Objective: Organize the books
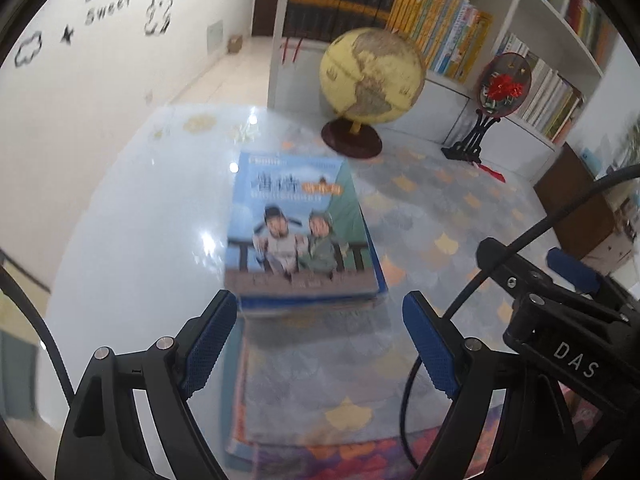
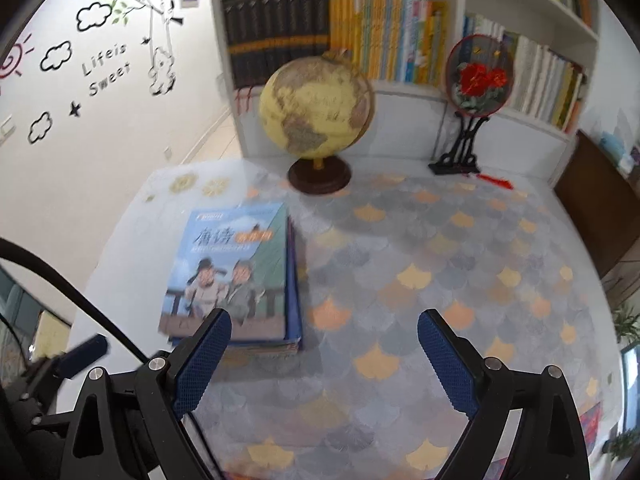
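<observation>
Both tools are hanging with fingers spread wide and gripping nothing: the left tool [image 1: 320, 344] is hovering just short of the book stack [image 1: 298, 224], the right tool [image 2: 324, 360] over bare patterned desk [image 2: 460, 264] beside it. The stack is lying squared up on the desk, cartoon cover uppermost, in front of the globe [image 2: 316, 108]. Another book [image 1: 304, 396] seems to be lying under the left tool, so stacking may be finishing or continuing; which, I cannot tell.

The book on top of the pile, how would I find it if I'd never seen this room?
Find the yellow globe at the table's back. In front of it, nearer the wall with stickers, lies a pile of books. The top book has a sky-blue cover showing two cartoon figures in old-style hats leaning on a railing.
</observation>
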